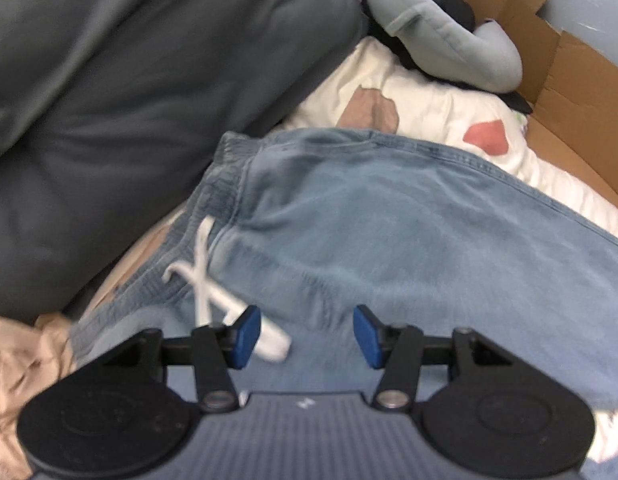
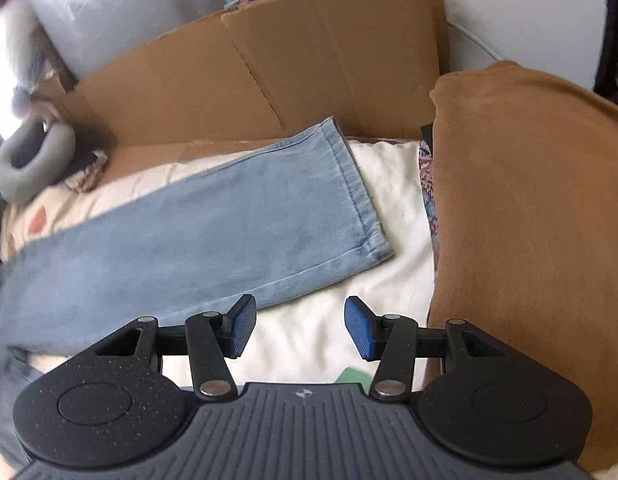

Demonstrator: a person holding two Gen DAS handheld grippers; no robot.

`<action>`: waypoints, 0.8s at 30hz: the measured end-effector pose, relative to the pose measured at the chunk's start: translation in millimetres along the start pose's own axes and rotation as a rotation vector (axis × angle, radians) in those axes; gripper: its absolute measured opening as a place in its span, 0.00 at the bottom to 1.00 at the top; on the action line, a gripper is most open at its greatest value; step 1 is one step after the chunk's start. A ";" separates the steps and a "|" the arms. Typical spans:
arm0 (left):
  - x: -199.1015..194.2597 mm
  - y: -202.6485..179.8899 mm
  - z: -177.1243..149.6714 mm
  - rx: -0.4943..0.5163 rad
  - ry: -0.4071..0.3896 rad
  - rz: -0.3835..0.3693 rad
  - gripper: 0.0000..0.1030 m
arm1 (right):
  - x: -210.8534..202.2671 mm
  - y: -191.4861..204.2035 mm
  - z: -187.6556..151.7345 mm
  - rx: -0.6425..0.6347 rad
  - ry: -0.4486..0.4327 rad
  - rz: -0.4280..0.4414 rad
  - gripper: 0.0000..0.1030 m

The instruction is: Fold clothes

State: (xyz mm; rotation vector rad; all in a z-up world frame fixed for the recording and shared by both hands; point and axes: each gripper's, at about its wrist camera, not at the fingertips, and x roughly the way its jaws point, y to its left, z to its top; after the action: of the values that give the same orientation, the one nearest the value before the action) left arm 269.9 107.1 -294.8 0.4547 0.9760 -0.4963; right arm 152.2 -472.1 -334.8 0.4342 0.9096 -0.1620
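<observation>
Light blue jeans lie flat on a cream bedspread, elastic waistband and white drawstring at the left. My left gripper hovers open above the waist area, its blue pads apart with nothing pressed between them; the drawstring's end lies just beneath its left pad. In the right wrist view the jeans' leg stretches to a hemmed cuff. My right gripper stands open over the bare bedspread, just below the leg's lower edge.
A dark grey cushion sits left of the waistband, a grey neck pillow behind. Cardboard walls the far side. A brown cushion rises right of the cuff. Beige cloth is bunched at lower left.
</observation>
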 end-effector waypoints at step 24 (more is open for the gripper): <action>-151.5 15.8 -50.6 0.079 0.025 -0.004 0.54 | -109.9 21.0 -21.9 -0.017 0.068 0.053 0.54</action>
State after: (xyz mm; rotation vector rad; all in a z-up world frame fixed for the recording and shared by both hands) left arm 174.8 177.5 -186.4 0.5303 0.9839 -0.5355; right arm 76.0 -448.7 -253.3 0.4501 0.9650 -0.0913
